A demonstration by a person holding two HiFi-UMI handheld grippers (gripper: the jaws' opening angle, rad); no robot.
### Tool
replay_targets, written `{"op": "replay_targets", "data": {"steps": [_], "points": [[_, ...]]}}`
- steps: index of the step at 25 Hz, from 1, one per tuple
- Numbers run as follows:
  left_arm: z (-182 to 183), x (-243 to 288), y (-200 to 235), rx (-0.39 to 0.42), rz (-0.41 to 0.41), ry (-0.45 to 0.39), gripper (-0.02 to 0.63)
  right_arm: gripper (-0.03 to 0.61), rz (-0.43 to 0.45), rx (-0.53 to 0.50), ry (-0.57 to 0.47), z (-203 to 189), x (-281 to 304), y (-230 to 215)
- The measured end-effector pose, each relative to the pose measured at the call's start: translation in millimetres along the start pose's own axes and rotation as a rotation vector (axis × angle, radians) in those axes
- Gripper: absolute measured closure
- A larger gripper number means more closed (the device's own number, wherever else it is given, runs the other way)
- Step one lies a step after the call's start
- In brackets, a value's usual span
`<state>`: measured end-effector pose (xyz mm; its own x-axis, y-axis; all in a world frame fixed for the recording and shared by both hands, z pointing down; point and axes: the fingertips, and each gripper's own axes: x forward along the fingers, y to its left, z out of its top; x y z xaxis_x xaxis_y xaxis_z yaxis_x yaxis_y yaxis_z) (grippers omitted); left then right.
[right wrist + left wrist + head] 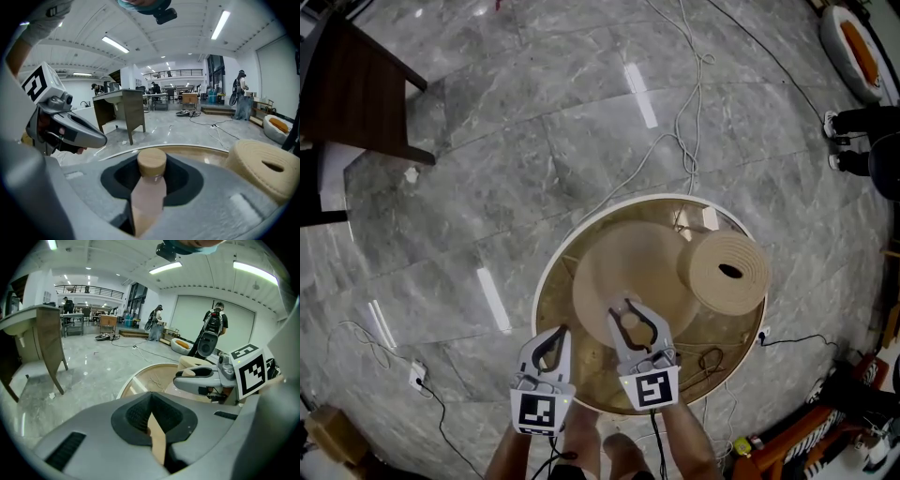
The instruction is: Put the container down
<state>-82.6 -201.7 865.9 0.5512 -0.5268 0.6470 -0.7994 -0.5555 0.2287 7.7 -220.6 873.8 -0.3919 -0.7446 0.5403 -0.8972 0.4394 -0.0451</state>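
The container (151, 190) is a small pale pink bottle with a round wooden lid (151, 161). It stands upright between the jaws of my right gripper (152, 177), which is shut on its body. In the head view the right gripper (628, 315) hovers over the near part of a round beige mat (623, 258) on a round white-rimmed table (546, 281), and only the container's brown lid (629, 322) shows. My left gripper (558, 333) hangs at the table's near left edge, beside the right one. Its jaws (151, 399) meet at the tips with nothing between them.
A thick beige ring-shaped roll (727, 272) lies on the table's right side, close to the right gripper's far right (265, 166). A dark cable (708, 361) is coiled on the table's near right. White cables (689, 103) run over the grey marble floor. A dark wooden desk (356, 84) stands far left.
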Motion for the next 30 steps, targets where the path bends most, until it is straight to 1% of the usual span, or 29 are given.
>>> {"op": "replay_targets", "data": {"steps": [5,7,10,11,14,18,22,23,25,26,30], "points": [[-8,4,2,-0.021,0.008,0.018,0.597,0.456,0.018,0.002,-0.002,-7,8,2],[-9,6,2,-0.008,0.004,0.017,0.597,0.456,0.026,-0.003,-0.008,-10,9,3],[-7,10,3,-0.054,0.017,0.025,0.597,0.456,0.028,-0.012,-0.003,-12,9,3],[-8,11,4,-0.056,0.019,0.026,0.597,0.454,0.026,-0.011,-0.004,-12,10,3],[-13,15,7,-0.018,0.012,0.027,0.597,0.454,0.014,-0.017,-0.019,-15,10,5],[-12,15,6,-0.060,0.017,0.032,0.597,0.454,0.000,-0.036,-0.048,-13,11,7],[-10,14,8,-0.059,0.018,0.029,0.597,0.453,-0.005,-0.024,-0.046,-13,10,7],[-11,14,8,-0.048,0.017,0.027,0.597,0.453,-0.006,-0.021,-0.046,-13,10,7],[-14,14,8,0.001,0.006,0.016,0.597,0.453,-0.007,-0.024,-0.047,-14,10,6],[-15,14,7,0.005,0.005,0.015,0.597,0.453,-0.009,-0.023,-0.046,-14,10,5],[-13,8,6,-0.038,0.016,0.022,0.597,0.448,-0.005,0.001,-0.031,-14,10,5]]}}
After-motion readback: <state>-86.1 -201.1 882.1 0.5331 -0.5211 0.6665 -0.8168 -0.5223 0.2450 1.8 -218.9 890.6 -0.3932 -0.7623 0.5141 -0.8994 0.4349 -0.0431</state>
